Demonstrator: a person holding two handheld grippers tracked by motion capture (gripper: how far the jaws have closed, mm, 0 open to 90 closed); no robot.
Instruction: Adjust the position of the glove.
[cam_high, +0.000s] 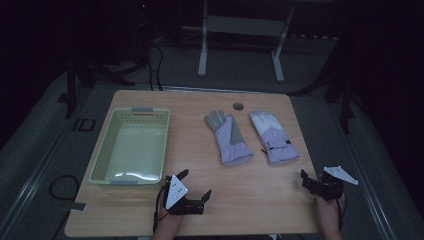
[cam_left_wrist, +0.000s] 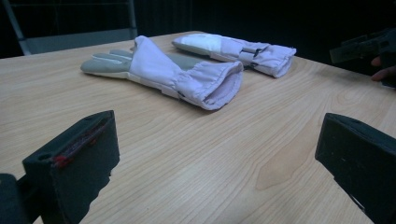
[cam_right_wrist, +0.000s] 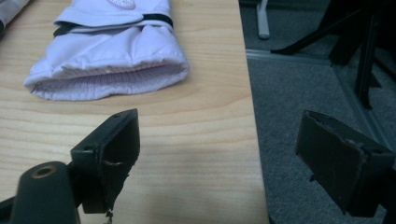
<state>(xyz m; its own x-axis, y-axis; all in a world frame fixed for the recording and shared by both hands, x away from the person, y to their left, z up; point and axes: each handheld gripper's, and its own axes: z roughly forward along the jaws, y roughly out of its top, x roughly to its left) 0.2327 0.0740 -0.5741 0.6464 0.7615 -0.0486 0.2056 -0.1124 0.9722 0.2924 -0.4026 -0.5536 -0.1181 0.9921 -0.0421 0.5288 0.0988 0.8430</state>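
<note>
**Both grippers at the near edge, gloves lying untouched mid-bench**

In the high view the left gripper (cam_high: 195, 185) sits low centre, jaws spread and holding nothing, with bare wood between it and the gloves. The right gripper (cam_high: 311, 181) hangs at the lower right, right at the corner of the bench (cam_high: 250, 200); its own view shows spread, empty jaws straddling that side edge, grey floor beyond.

The left glove (cam_high: 227, 137) lies centre frame, palm up, grey palm and lilac cuff. The right glove (cam_high: 272, 136) lies just beside it, apart, white over the fingers, lilac below, with a dark strap; its open cuff faces the near edge. A pale green basket (cam_high: 131, 146) stands at left.
</note>
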